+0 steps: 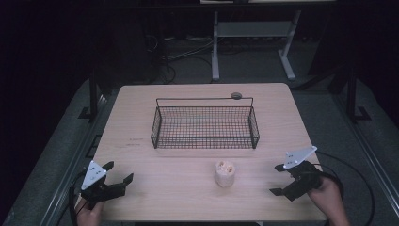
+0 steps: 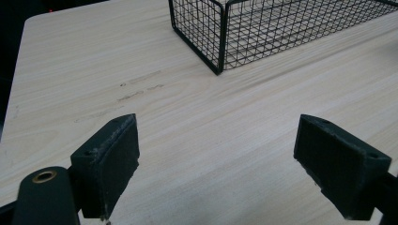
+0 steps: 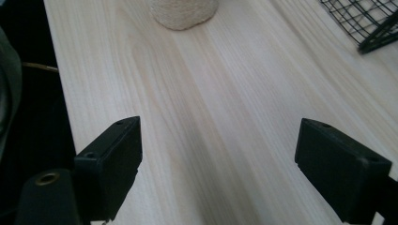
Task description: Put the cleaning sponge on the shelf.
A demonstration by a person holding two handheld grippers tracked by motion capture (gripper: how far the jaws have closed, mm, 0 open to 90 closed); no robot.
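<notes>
Currently listed: one cream, fuzzy upright roll (image 1: pixel 225 173), standing on the tabletop (image 1: pixel 141 122) near its front edge, just in front of the wire basket (image 1: pixel 205 123). Left tongs (image 1: pixel 115 175): wide, empty, at near left, well apart from the roll. Right tongs (image 1: pixel 281 179): wide, empty, at near right, somewhat closer. Roll lies to their left; long axis vertical; right hand judged better placed.

Table (image 1: pixel 141 122): pale wood-grain laminate, smooth, matt, faint scuffs. Basket (image 1: pixel 205 126): thin black metal wire mesh, slight sheen. Small cream object (image 1: pixel 225 173): rough, fibrous-looking surface. Left tool (image 2: pixel 218 161) and right tool (image 3: pixel 218 161): matt black plastic pads, edges slightly worn.
</notes>
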